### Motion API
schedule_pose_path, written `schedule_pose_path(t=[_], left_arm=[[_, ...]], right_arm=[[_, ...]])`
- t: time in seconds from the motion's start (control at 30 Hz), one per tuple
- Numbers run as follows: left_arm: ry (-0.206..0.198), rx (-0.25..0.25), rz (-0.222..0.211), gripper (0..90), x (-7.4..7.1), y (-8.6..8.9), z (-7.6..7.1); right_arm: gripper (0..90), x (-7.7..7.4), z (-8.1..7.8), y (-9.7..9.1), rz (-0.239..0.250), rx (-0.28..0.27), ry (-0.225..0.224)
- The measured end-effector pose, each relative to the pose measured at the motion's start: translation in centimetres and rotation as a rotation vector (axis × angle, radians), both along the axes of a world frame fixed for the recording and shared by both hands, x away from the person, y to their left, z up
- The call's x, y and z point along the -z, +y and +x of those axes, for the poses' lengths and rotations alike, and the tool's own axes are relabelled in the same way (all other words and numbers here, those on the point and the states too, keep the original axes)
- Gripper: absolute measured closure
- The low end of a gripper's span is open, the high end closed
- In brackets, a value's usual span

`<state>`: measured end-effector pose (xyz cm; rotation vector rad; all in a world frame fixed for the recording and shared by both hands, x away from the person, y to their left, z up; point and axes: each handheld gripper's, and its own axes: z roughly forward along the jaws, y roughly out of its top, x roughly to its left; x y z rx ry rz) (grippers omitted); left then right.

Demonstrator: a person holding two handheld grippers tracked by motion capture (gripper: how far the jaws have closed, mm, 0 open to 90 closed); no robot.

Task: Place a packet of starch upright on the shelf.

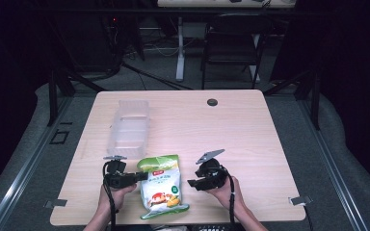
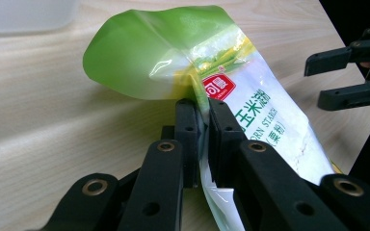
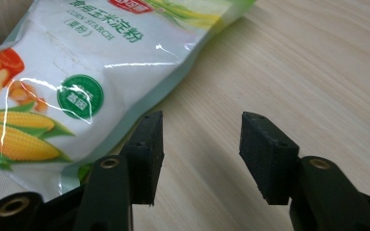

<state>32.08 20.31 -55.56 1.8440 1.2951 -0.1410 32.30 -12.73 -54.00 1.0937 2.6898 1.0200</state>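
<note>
Nearest the camera, two forearms are seen entering from the table's [image 1: 250, 125] near edge, each hand holding a gripper. Between them a corn starch bag [image 1: 163, 186] is laid flat on the pale wood, close to the near edge. It is a glossy pouch, white across the middle and green at both ends, printed with a red logo, a round green seal, corn cobs and the words "CORN STARCH". The left gripper [image 2: 200, 139] is clamped on the bag's edge just below the green top, its jaws pressed together on the film, which is creased and lifted there. The right gripper [image 3: 200, 154] is held just beside the bag's other side, jaws spread wide with bare wood between them. Farther back, a clear plastic tray [image 1: 128, 129] is set left of centre, seemingly empty. Near the far edge a small dark round disc [image 1: 212, 102] is seen.
</note>
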Motion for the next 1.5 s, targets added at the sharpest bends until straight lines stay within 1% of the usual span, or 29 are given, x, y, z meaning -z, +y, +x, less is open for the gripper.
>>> schedule_pose_path(t=[0.1,0.13,0.17,0.2,0.23,0.27,0.3,0.33,0.4,0.43,0.47,0.5,0.6,0.63,0.67,0.7,0.77,0.83,0.9,0.97,1.0,1.13,1.17,1.27,1.3,1.37,1.4,1.47,1.5], left_arm=[[-0.02,-0.01,0.009,84.5,-0.3,0.2,-0.1],[-0.026,-0.018,0.006,84.6,-0.4,0.3,-0.1],[-0.035,-0.024,0.006,84.7,-0.6,0.4,-0.2],[-0.035,-0.024,0.006,84.8,-0.6,0.4,-0.2],[-0.047,-0.027,0.005,84.9,-0.8,0.7,-0.2],[-0.047,-0.027,0.005,84.9,-0.8,0.7,-0.2],[-0.056,-0.035,0.0,84.9,-0.9,0.8,-0.2],[-0.067,-0.04,-0.003,84.9,-1.0,0.9,-0.2],[-0.101,-0.05,0.0,84.8,-1.3,1.1,-0.4],[-0.109,-0.048,0.001,84.8,-1.4,1.3,-0.3],[-0.109,-0.048,0.001,84.7,-1.4,1.3,-0.3],[-0.123,-0.048,0.003,84.6,-1.5,1.4,-0.3],[-0.131,-0.045,0.0,84.6,-1.7,1.6,-0.3],[-0.137,-0.048,-0.005,84.7,-1.7,1.6,-0.3],[-0.143,-0.043,-0.009,84.8,-1.8,1.7,-0.3],[-0.149,-0.041,-0.007,84.8,-1.9,1.7,-0.3],[-0.154,-0.038,-0.011,85.6,-2.0,1.7,-0.4],[-0.168,-0.032,0.0,85.7,-2.2,1.7,-0.4],[-0.18,-0.023,-0.004,85.6,-2.3,1.7,-0.3],[-0.195,-0.015,-0.008,85.3,-2.5,1.7,-0.4],[-0.199,-0.015,-0.009,85.2,-2.6,1.7,-0.5],[-0.211,-0.012,-0.001,85.3,-2.7,1.9,-0.6],[-0.212,-0.012,0.0,85.4,-2.8,1.9,-0.6],[-0.217,-0.01,0.003,85.7,-2.8,1.8,-0.6],[-0.227,-0.002,0.004,85.8,-2.9,1.8,-0.6],[-0.229,-0.001,0.003,85.8,-3.0,1.8,-0.7],[-0.244,0.0,-0.005,85.7,-3.0,1.9,-0.7],[-0.249,-0.005,-0.001,85.5,-3.1,1.8,-0.7],[-0.258,-0.007,-0.006,85.5,-3.2,1.9,-0.8]], right_arm=[[43.8,-0.4,0.0,-1.3,0.01,0.019,-0.008],[41.8,-0.7,0.0,-1.8,0.003,0.023,-0.006],[38.6,-0.9,-0.1,-3.0,0.022,0.044,-0.006],[38.6,-0.9,-0.1,-3.0,0.022,0.044,-0.006],[34.9,-1.2,-0.4,-3.9,0.032,0.069,-0.013],[34.9,-1.2,-0.4,-3.9,0.032,0.069,-0.013],[30.1,-1.6,-0.7,-4.8,0.028,0.09,-0.03],[30.1,-1.6,-0.7,-4.8,0.028,0.09,-0.03],[22.9,-1.9,-1.2,-6.0,0.02,0.12,-0.043],[20.6,-1.9,-1.4,-6.5,0.017,0.123,-0.041],[20.6,-1.9,-1.4,-6.5,0.017,0.123,-0.041],[18.0,-1.9,-1.7,-7.2,0.028,0.144,-0.041],[16.1,-1.9,-2.1,-7.8,0.017,0.161,-0.06],[14.9,-1.9,-2.4,-8.5,0.014,0.176,-0.057],[14.7,-1.8,-2.6,-8.8,0.018,0.193,-0.057],[14.7,-1.8,-2.6,-8.8,0.018,0.193,-0.057],[13.4,-1.6,-3.3,-9.7,0.014,0.233,-0.059],[12.8,-1.6,-3.4,-9.8,0.006,0.237,-0.056],[12.4,-1.9,-3.3,-9.9,-0.007,0.234,-0.081],[12.2,-2.0,-3.0,-10.1,0.004,0.225,-0.096],[12.1,-2.0,-2.8,-10.2,-0.006,0.225,-0.094],[11.4,-1.7,-1.9,-10.6,0.001,0.229,-0.095],[11.3,-1.7,-1.7,-10.7,-0.007,0.223,-0.098],[11.2,-1.6,-1.4,-10.8,-0.002,0.226,-0.106],[10.8,-1.6,-1.3,-10.9,0.004,0.227,-0.099],[10.1,-1.6,-1.2,-11.0,0.002,0.229,-0.099],[9.4,-1.6,-1.2,-11.1,0.008,0.233,-0.102],[8.4,-1.6,-1.2,-11.2,0.007,0.234,-0.102],[7.2,-1.6,-1.1,-11.3,0.02,0.233,-0.095]])
